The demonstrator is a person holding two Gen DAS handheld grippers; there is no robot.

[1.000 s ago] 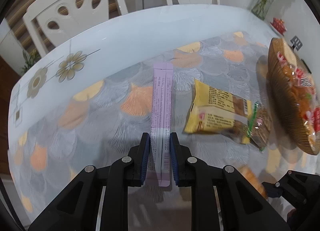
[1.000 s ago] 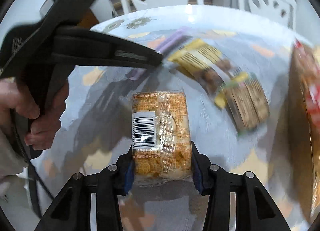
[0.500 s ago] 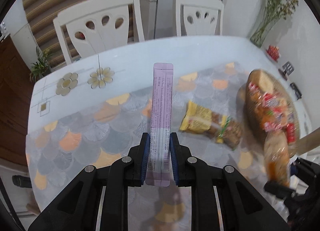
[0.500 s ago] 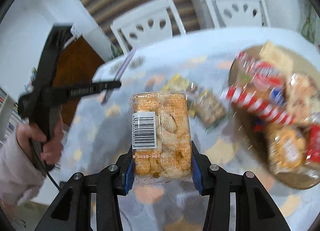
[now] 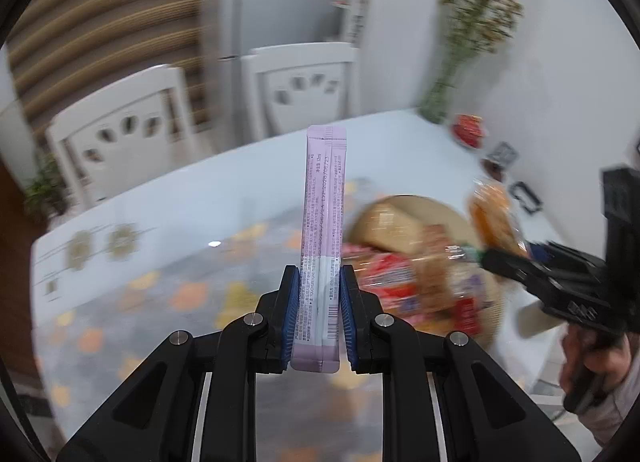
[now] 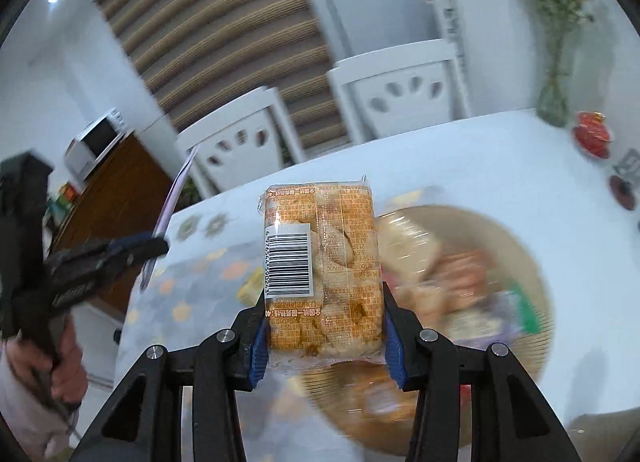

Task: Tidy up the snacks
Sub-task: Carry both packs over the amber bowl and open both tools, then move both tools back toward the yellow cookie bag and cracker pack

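Both grippers have risen from low over the table to well above it, so that the chairs, the wall and the striped blind now fill the upper half of each view, and the round woven wicker basket [image 6: 536, 262] has come in beneath the right one.

Largest is the white table [image 5: 224, 197] with its patterned cloth of orange and grey scales, blurred in both views. Two white chairs with oval cut-outs [image 5: 120, 133] stand behind it, and a glass vase of dried stems [image 6: 554, 97] sits on its far right corner. The wicker basket lies on the right part of the table, heaped with red and orange snack packets too blurred to tell apart.

The right gripper [image 6: 324, 338] pinches a clear rectangular pack of golden biscuits with a white barcode label [image 6: 320, 262] by its lower end, held in the air above the near rim of the basket. The left gripper [image 5: 319, 318] is pressed together on a long, flat, pale purple sachet [image 5: 324, 221] that stands straight up along its fingers, above the cloth just left of the basket. A hand in a light sleeve [image 6: 60, 358] grips the left gripper's handle.
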